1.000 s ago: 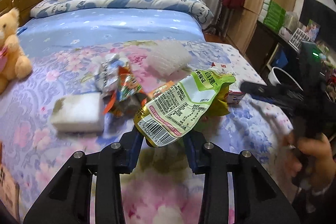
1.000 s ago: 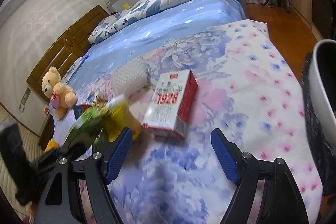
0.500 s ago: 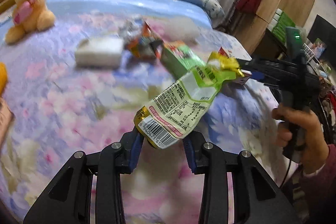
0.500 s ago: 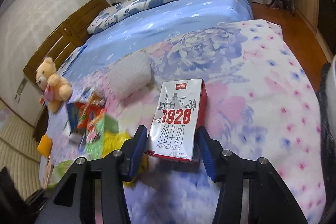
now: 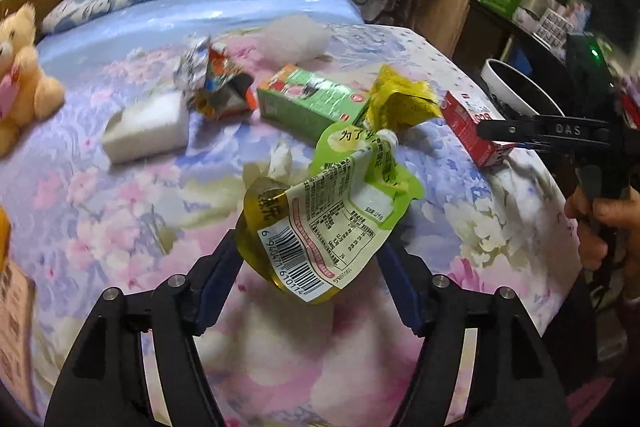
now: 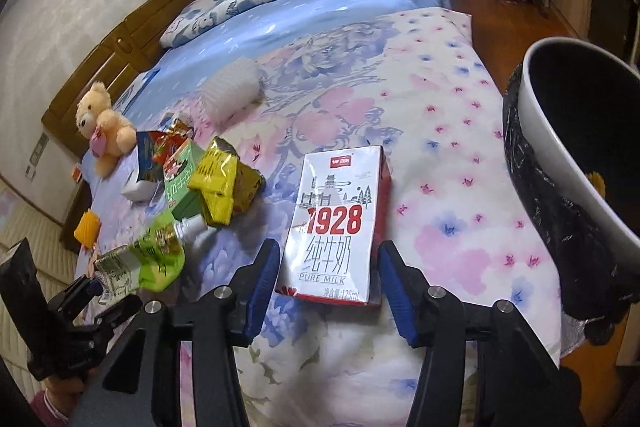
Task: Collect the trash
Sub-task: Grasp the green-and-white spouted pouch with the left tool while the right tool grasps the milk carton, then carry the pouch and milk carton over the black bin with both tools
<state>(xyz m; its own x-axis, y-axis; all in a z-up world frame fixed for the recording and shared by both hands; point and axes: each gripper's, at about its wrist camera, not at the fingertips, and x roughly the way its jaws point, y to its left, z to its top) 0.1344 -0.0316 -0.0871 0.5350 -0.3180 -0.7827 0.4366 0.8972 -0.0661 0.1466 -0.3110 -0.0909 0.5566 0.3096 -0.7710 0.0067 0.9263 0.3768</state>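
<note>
Left wrist view: left gripper (image 5: 310, 267) has just been opening; its jaws stand apart, with the green pouch (image 5: 332, 219) loose between them, low over the bed (image 5: 120, 211).
Right wrist view: right gripper (image 6: 328, 283) jaws flank the milk carton (image 6: 338, 227), which lies flat on the bed; narrow gaps show at both pads, so no clamp yet.
Step advice: close squarely on the carton's long sides, then lift clear.
Bin (image 6: 560, 163): close by on the right, black-lined.
Further trash: yellow packet (image 6: 224, 183), green box (image 6: 180, 175).
</note>
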